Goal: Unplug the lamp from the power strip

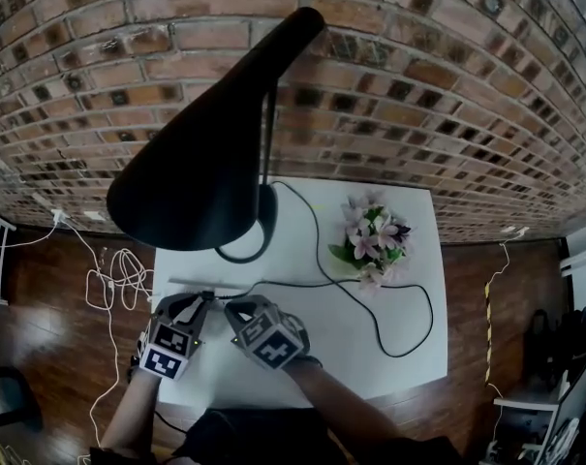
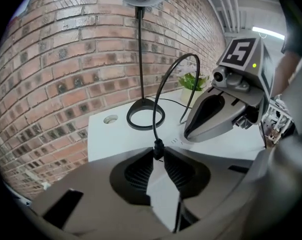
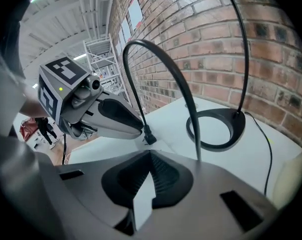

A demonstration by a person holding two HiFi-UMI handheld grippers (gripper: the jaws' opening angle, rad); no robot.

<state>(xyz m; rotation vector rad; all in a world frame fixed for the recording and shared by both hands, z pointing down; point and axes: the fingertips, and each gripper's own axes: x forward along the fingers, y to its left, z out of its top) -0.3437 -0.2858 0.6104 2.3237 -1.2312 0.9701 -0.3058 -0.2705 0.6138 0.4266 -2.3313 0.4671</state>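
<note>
A white tabletop (image 1: 399,298) stands against a brick wall (image 1: 418,85). On it is a black lamp (image 1: 200,153) with a wide cone shade and a ring-shaped base (image 2: 146,128). A pot of pink flowers (image 1: 372,235) sits to the right of the lamp. The lamp's black cord (image 1: 409,352) loops across the tabletop and runs back to a thin white strip (image 1: 191,283) near the front left edge.

The plug (image 2: 158,148) stands upright in the strip, and the cord arches up from it.

A person holds both tongs side by side, angled down at the strip. The left tongs (image 2: 158,156) are apart, with the plug right at their tips, between them. The pads do not seem to press on it. The right tongs (image 3: 151,156) are just beside the left pair. Their jaws are slightly apart, with nothing between them and only white surface showing through the gap.

White cables (image 1: 113,284) lie on the wooden floor (image 1: 41,298) to the left.
</note>
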